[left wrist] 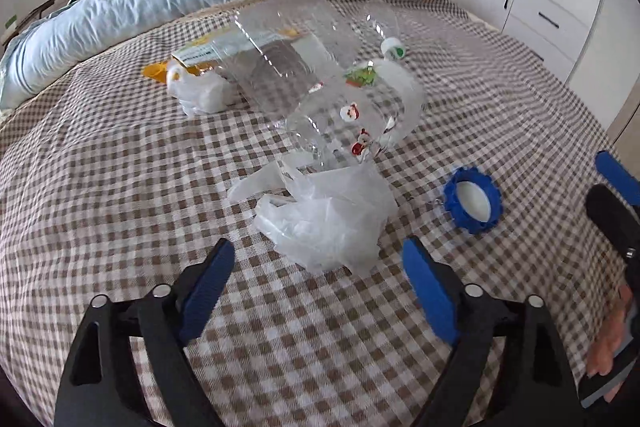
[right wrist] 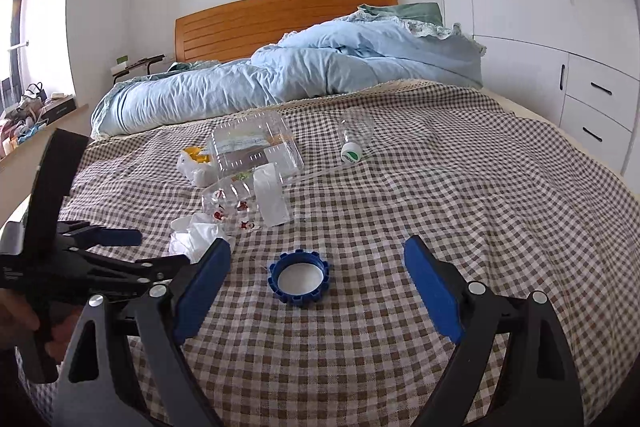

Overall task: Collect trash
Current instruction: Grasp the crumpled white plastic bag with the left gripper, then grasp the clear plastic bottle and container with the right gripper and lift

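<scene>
A crumpled clear plastic bag (left wrist: 324, 223) lies on the checked bedsheet (left wrist: 120, 187). Its near edge reaches between the blue pads of my left gripper (left wrist: 318, 251), which stands open and does not press on it. A blue ridged lid (right wrist: 299, 277) lies upside down just ahead of my right gripper (right wrist: 316, 247), also open and holding nothing. The same blue lid (left wrist: 474, 201) shows to the right in the left wrist view. Behind the bag lie a clear wrapper with Santa stickers (left wrist: 352, 123), a clear plastic box (left wrist: 280, 43), a small bottle (right wrist: 354, 139) and a white and yellow bag (left wrist: 192, 87).
A rumpled light-blue duvet (right wrist: 280, 75) covers the far half of the bed in front of a wooden headboard (right wrist: 280, 15). White wardrobe drawers (right wrist: 592, 107) stand to the right. The left gripper (right wrist: 156, 249) reaches in from the left edge of the right wrist view.
</scene>
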